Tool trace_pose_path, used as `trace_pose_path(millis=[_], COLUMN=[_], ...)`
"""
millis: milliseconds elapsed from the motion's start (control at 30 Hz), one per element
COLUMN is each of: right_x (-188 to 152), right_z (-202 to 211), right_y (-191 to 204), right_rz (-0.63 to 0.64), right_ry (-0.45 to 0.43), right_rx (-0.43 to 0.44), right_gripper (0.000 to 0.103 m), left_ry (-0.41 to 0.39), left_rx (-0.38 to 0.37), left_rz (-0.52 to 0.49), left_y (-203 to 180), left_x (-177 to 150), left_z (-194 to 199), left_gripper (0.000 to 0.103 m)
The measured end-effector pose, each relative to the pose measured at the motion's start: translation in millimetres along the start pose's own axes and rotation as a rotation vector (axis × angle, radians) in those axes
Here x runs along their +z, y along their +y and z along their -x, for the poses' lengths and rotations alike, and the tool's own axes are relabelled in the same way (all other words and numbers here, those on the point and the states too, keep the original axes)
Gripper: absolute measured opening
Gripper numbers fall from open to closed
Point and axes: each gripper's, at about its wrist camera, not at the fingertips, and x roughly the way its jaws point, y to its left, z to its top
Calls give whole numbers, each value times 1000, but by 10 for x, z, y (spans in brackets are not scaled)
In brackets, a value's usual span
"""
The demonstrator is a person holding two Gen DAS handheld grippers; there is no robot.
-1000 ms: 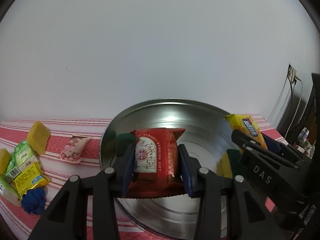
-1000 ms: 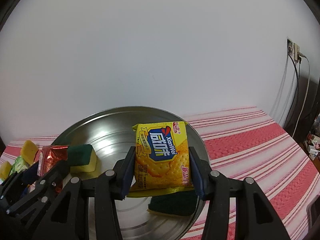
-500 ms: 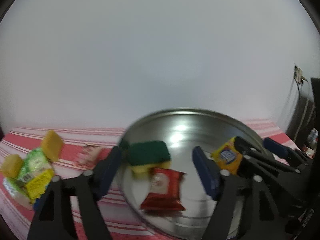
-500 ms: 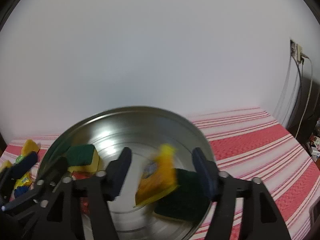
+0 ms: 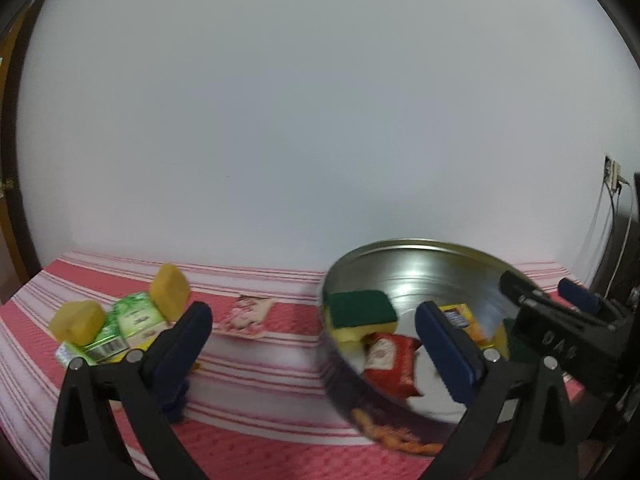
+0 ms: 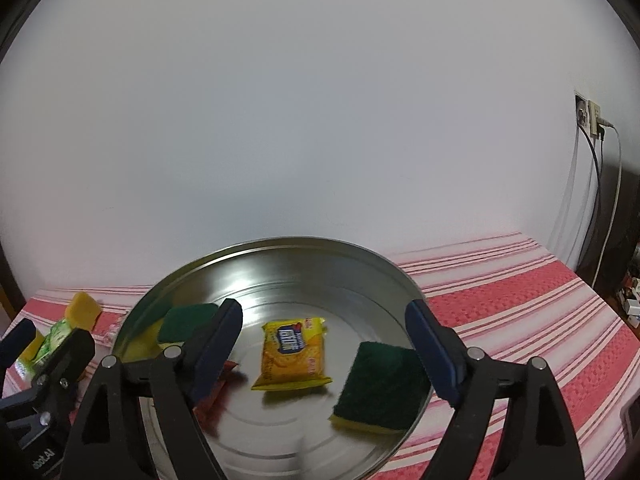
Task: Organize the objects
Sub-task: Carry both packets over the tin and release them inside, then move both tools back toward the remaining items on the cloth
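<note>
While both pairs of tongs hang over a counter (image 6: pixel 520 280) covered in a red and white striped cloth, a large round metal tray (image 6: pixel 360 252) fills the space just ahead of the right tongs (image 6: pixel 324 332) and sits ahead and to the right of the left tongs (image 5: pixel 312 332).

The sorting looks partly done. Four things already lie in the tray: a green-topped sponge (image 6: pixel 380 384) below the right tongs' right finger, a second green and yellow sponge (image 5: pixel 360 312) near the far left wall, a yellow cracker packet (image 6: pixel 292 352) lying flat between the right tongs' fingers but untouched, and a red snack packet (image 5: pixel 392 364) beside the left tongs' right finger.

Both pairs of tongs are empty, their jaws widening and gripping nothing.

Left to gather, ahead and left of the left tongs: two yellow sponge blocks (image 5: pixel 170 290), a green packet (image 5: pixel 138 320), a pink packet (image 5: pixel 248 316) between the fingers farther off, and something dark blue (image 5: pixel 176 404) half hidden under the left finger.

The tray's raised rim stands between that cluster and the tray floor. Open cloth lies to the right of the right tongs, ending at a dark edge near wall cables (image 6: pixel 600 184).
</note>
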Motion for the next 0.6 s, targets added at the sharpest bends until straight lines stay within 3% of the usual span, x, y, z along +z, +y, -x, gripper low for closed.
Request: trace_pose_path(millis=[167, 600], right_x=[-63, -167], right_z=[98, 127], right_y=[61, 138], right_rz=[1, -18], right_ry=[-43, -52], right_rx=[17, -12], right_gripper=[85, 85], left_ry=[-5, 9], left_rx=[61, 70], left_rz=[-16, -14], left_y=[125, 302], left_x=[-77, -175], left_z=[-3, 87], left_gripper=[102, 102])
